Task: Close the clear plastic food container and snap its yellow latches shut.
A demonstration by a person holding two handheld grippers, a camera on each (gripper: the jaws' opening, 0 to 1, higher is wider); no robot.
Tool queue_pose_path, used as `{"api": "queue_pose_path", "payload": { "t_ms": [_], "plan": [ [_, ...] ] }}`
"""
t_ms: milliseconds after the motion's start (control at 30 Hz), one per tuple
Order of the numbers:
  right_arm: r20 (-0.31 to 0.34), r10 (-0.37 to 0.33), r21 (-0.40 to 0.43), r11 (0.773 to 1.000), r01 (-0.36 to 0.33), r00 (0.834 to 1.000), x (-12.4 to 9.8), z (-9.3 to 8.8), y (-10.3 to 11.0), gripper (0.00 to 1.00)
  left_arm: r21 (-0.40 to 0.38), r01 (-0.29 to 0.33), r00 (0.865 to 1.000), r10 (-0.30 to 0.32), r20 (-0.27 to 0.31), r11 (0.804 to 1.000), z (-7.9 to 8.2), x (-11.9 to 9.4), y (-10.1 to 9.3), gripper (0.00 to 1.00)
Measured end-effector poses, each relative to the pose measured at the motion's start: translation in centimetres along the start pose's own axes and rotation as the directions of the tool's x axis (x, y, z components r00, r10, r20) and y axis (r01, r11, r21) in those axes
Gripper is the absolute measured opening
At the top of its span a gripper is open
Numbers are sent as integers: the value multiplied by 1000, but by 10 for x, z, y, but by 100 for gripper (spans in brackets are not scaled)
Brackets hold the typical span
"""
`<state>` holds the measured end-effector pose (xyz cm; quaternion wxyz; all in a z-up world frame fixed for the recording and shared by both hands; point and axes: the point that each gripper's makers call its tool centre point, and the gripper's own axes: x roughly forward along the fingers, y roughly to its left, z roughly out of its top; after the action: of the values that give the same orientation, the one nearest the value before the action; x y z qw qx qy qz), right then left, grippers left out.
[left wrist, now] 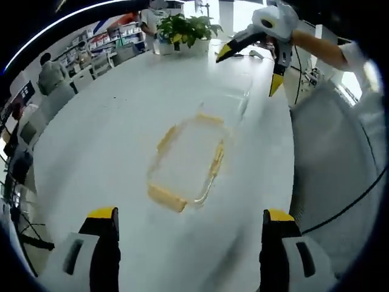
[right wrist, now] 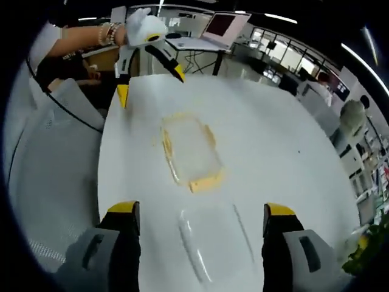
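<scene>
the clear plastic container with yellow latches (left wrist: 187, 165) lies on the white bench (left wrist: 109, 140), ahead of and between the jaws of the left hand-held gripper (left wrist: 189, 224), which gapes wide and holds nothing; the right hand-held gripper (right wrist: 200, 219) is likewise wide open and empty, with a second clear piece (right wrist: 213, 240) just between its jaws and the container beyond; no writing is legible; a potted plant (left wrist: 185, 29) stands at the bench's far end; shelves (left wrist: 106, 33) and seated people (left wrist: 51, 73) line the room.

The container (left wrist: 188, 161) is clear, glossy plastic with opaque yellow plastic latches (left wrist: 166, 198), its see-through lid (right wrist: 213, 240) lying on a smooth, faintly shiny white table (left wrist: 109, 134), beside a matt grey mesh-fabric chair (left wrist: 331, 164).
</scene>
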<state>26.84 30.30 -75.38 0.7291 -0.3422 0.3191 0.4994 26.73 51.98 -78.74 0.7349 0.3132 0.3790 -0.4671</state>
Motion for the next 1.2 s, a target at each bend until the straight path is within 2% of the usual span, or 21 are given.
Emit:
{"api": "queue_pose_path", "payload": {
  "t_ms": [67, 133, 233, 300, 333, 400, 433, 467, 500, 633, 767, 933, 1067, 1200],
  "plan": [
    [-3, 41, -15, 999, -41, 999, 8, 7, -3, 76, 46, 18, 998, -16, -53, 999, -4, 7, 7, 81],
    [-33, 76, -7, 997, -76, 997, 16, 8, -6, 74, 25, 26, 996, -24, -83, 999, -6, 12, 13, 82],
    [-2, 114, -13, 993, -114, 993, 26, 18, -8, 72, 22, 60, 998, -60, -32, 998, 7, 19, 23, 81],
    [-3, 128, -15, 992, -128, 992, 33, 21, -10, 72, 35, 54, 998, -54, -24, 998, 11, 24, 31, 83],
    [-17, 146, -33, 989, -146, 989, 38, 20, -9, 72, 47, 75, 997, -74, -32, 996, 11, 26, 32, 82],
    [-34, 174, -52, 983, -176, 984, 45, 19, -7, 70, 71, 135, 991, -135, -9, 988, 14, 30, 26, 69],
    [-37, 188, -39, 981, -190, 981, 49, 19, -7, 69, 77, 172, 985, -171, -23, 982, 12, 32, 23, 62],
    [-45, 209, -23, 977, -210, 977, 51, 18, -5, 68, 68, 164, 986, -162, -36, 984, 10, 35, 26, 58],
    [-48, 224, -17, 974, -225, 973, 56, 19, -4, 66, 72, 162, 986, -159, -49, 984, 8, 38, 29, 58],
    [-66, 246, -28, 968, -248, 967, 67, 17, -7, 64, 87, 184, 981, -177, -83, 979, 2, 46, 34, 56],
    [-93, 245, -35, 968, -249, 965, 74, 11, -11, 59, 100, 203, 975, -191, -115, 974, -2, 50, 35, 45],
    [-126, 269, -11, 962, -272, 955, 80, 2, -12, 56, 119, 230, 968, -215, -131, 966, -3, 55, 35, 45],
    [-159, 269, -61, 958, -281, 950, 88, -3, -12, 56, 160, 249, 961, -224, -162, 955, -6, 59, 33, 41],
    [-163, 282, -79, 952, -297, 946, 96, -1, -11, 53, 186, 255, 962, -229, -152, 949, -1, 60, 32, 41]
  ]
}}
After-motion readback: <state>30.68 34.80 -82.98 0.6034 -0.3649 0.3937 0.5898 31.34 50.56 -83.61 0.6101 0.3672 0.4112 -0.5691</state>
